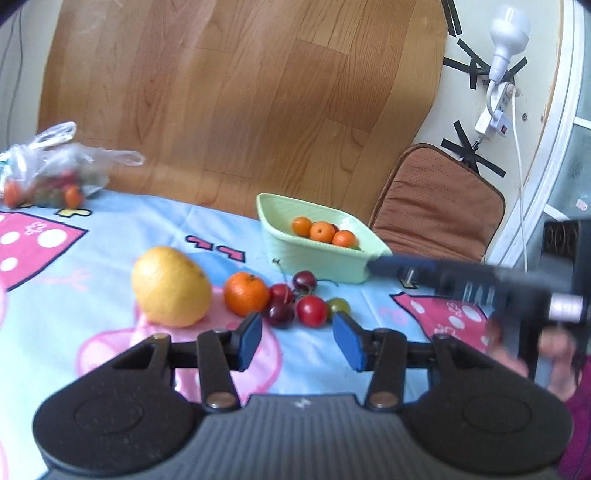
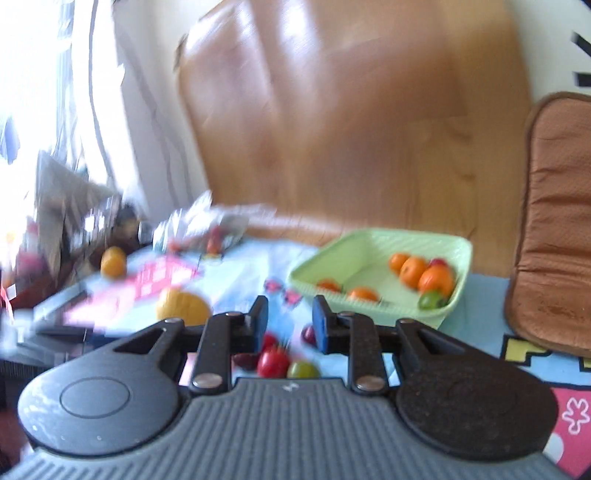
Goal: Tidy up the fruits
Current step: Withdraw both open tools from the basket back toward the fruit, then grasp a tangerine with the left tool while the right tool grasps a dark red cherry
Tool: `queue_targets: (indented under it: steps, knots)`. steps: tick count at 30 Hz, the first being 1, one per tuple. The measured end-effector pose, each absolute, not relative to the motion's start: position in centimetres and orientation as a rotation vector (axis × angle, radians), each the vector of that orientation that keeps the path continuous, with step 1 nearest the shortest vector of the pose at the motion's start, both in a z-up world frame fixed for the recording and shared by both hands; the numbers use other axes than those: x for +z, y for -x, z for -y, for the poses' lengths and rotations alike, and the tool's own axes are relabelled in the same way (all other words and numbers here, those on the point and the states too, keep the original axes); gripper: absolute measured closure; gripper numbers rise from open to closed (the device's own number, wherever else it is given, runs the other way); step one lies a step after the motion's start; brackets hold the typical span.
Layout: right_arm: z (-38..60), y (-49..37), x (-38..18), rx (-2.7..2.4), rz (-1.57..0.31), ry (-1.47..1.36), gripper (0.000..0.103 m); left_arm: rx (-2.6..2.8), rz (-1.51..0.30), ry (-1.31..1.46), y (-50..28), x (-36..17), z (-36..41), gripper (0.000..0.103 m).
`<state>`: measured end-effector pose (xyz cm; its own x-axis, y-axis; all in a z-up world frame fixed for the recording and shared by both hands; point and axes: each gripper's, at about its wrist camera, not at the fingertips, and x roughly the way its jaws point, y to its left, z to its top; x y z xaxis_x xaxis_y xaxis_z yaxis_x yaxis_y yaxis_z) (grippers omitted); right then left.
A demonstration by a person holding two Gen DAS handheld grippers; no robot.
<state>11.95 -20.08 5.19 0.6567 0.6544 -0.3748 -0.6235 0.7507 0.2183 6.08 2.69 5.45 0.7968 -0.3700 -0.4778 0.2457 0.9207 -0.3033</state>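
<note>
On the cartoon-print cloth lie a large yellow citrus (image 1: 171,286), an orange (image 1: 245,298), dark cherries (image 1: 282,312), a red round fruit (image 1: 312,310) and a green grape (image 1: 340,305). My left gripper (image 1: 297,325) hovers just before them, open, with nothing between its blue pads. The pale green basket (image 1: 314,266) behind holds small oranges (image 1: 321,231). The right gripper's fingers (image 1: 391,267) reach in blurred beside the basket's near corner. In the blurred right wrist view my right gripper (image 2: 290,306) is shut and empty, above the red fruit (image 2: 273,363) and grape (image 2: 303,369), left of the basket (image 2: 388,232).
A plastic bag of fruit (image 1: 48,173) sits at the cloth's far left. A brown cushion (image 1: 436,206) leans behind the basket on the right, under a taped power strip and lamp (image 1: 506,33). A hand (image 1: 554,350) grips the right tool. A wooden panel backs the table.
</note>
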Motion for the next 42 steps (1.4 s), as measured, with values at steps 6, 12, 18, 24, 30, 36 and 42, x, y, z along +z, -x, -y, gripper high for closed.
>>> queue_targets:
  steps: [6,12,18,24,30,36,42]
  knots:
    - [16.6,-11.3,3.6,0.766,-0.474,0.120,0.073,-0.355,-0.605,0.283,-10.1,4.6,-2.6,0.060]
    - [14.7,-11.8,1.9,0.731,-0.454,0.285,0.070,-0.394,-0.652,0.254,-10.9,2.5,-1.9,0.060]
    - [13.1,-12.1,1.5,0.718,-0.411,0.433,0.068,-0.382,-0.683,0.284,-11.9,1.6,-2.0,0.058]
    - [15.7,-11.4,1.3,0.609,-0.420,0.498,0.071,-0.375,-0.676,0.234,-13.7,1.1,0.1,0.056]
    - [18.0,-11.1,1.1,0.619,-0.454,0.358,0.070,-0.347,-0.666,0.177,-12.8,1.2,1.3,0.077]
    - [18.3,-10.4,2.3,0.678,-0.441,0.270,0.070,-0.361,-0.660,0.139,-9.1,2.6,0.2,0.037]
    - [16.4,-10.1,2.3,0.768,-0.483,0.243,0.070,-0.300,-0.578,0.204,-12.5,6.2,-2.8,0.035]
